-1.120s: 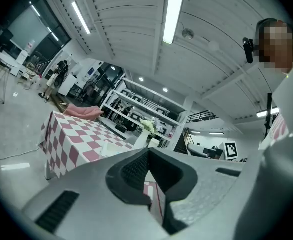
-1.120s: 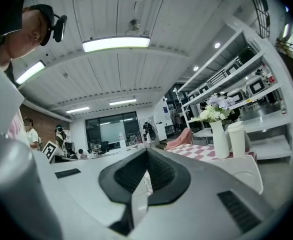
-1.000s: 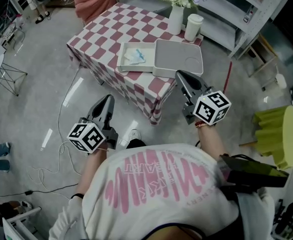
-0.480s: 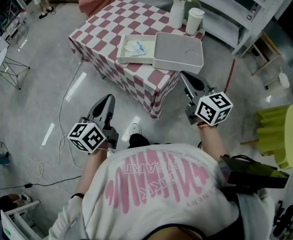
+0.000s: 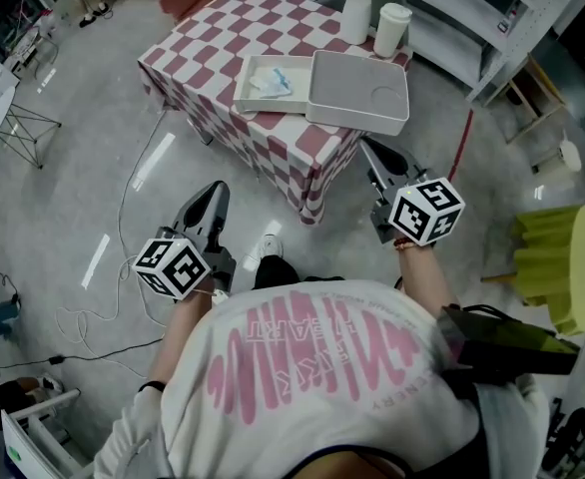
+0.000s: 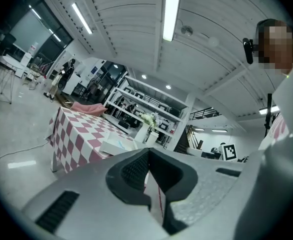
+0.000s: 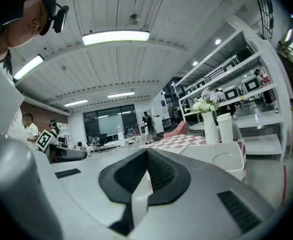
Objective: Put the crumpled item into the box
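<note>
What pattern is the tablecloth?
Pink-and-white checks; the tablecloth shows best in the head view.

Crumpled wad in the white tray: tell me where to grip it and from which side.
Probably pinch the raised folds at the middle of the crumpled wad, coming straight down from above: it lies low inside the tray, whose walls would block a sideways approach.

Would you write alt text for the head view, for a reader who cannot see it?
Seen from above, a person holds the left gripper and right gripper, both shut and empty, short of a checked table bearing a crumpled item in a white tray beside a larger box.
</note>
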